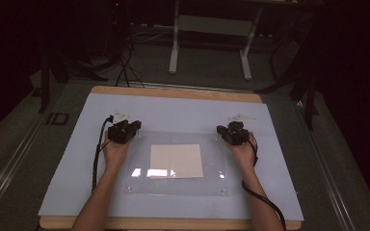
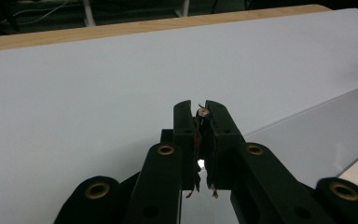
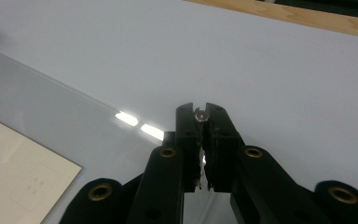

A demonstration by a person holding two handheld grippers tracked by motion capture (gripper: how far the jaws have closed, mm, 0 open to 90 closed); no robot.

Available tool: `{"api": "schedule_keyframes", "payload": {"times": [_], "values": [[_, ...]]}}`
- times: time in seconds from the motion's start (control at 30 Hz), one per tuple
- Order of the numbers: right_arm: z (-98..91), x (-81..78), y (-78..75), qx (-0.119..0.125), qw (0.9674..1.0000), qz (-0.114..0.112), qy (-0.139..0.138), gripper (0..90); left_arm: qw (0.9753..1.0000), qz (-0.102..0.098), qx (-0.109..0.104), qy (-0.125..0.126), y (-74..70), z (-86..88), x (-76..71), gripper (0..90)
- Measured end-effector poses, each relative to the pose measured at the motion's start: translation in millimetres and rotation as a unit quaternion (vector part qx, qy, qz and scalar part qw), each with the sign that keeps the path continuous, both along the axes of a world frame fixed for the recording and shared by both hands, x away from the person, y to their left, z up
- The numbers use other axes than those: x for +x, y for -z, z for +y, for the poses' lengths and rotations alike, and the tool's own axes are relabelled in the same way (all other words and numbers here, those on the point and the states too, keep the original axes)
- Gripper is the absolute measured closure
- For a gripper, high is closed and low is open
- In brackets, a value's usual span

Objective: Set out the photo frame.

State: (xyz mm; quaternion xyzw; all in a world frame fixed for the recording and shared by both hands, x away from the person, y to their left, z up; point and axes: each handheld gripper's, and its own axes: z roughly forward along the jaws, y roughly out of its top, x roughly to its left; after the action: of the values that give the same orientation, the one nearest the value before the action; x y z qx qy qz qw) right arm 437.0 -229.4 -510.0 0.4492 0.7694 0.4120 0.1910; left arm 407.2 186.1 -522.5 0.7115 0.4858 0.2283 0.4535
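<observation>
A clear plastic plate (image 1: 173,185) lies on a pale blue mat (image 1: 173,113), with a cream paper square (image 1: 176,160) at its middle. My left gripper (image 1: 133,126) sits at the plate's far left corner. In the left gripper view its tips (image 2: 202,109) are shut on a small round metal stud (image 2: 203,111). My right gripper (image 1: 222,130) sits at the far right corner, its tips (image 3: 200,112) likewise shut on a small metal stud (image 3: 201,115). The plate's edge (image 3: 51,107) and the paper (image 3: 18,172) lie to the left of the right jaws.
The mat covers a wooden table whose far edge (image 1: 173,91) is bare wood. Small studs mark the plate's near corners (image 1: 129,189) (image 1: 223,191). A cable (image 1: 95,159) trails from each gripper. Beyond the table, a white stand frame (image 1: 207,29) and cords stand on the dark floor.
</observation>
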Motion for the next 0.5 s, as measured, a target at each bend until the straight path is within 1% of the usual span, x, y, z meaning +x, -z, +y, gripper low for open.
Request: {"api": "schedule_keyframes", "payload": {"times": [0.03,0.13,0.17,0.23,0.3,0.33,0.5], "values": [[-0.3,0.2,0.1,0.001,1.0,0.001,-0.001,85.2,1.0,0.001,-0.004,0.001,0.3,0.5,0.3,84.2],[-2.7,1.1,1.4,0.014,0.9999,0.004,-0.003,84.9,0.9995,0.01,-0.028,0.003,1.7,4.3,1.9,83.4],[-3.5,1.7,1.3,0.017,0.9998,0.008,-0.005,84.9,0.9995,0.01,-0.03,0.004,1.9,4.4,2.4,83.2],[-2.9,2.2,0.7,0.014,0.9998,0.01,-0.003,85.0,0.9994,0.013,-0.031,0.005,1.6,5.1,3.5,83.3],[-2.9,3.1,0.3,0.017,0.9997,0.015,-0.001,85.0,0.9991,0.017,-0.039,0.008,2.0,6.6,5.4,83.2],[-3.5,3.7,0.1,0.019,0.9996,0.019,-0.002,84.9,0.9989,0.019,-0.041,0.01,1.9,7.5,6.5,83.1],[-4.3,8.9,-1.2,0.027,0.999,0.035,0.001,85.0,0.9981,0.034,-0.051,0.007,1.2,7.9,12.7,83.2]]}}
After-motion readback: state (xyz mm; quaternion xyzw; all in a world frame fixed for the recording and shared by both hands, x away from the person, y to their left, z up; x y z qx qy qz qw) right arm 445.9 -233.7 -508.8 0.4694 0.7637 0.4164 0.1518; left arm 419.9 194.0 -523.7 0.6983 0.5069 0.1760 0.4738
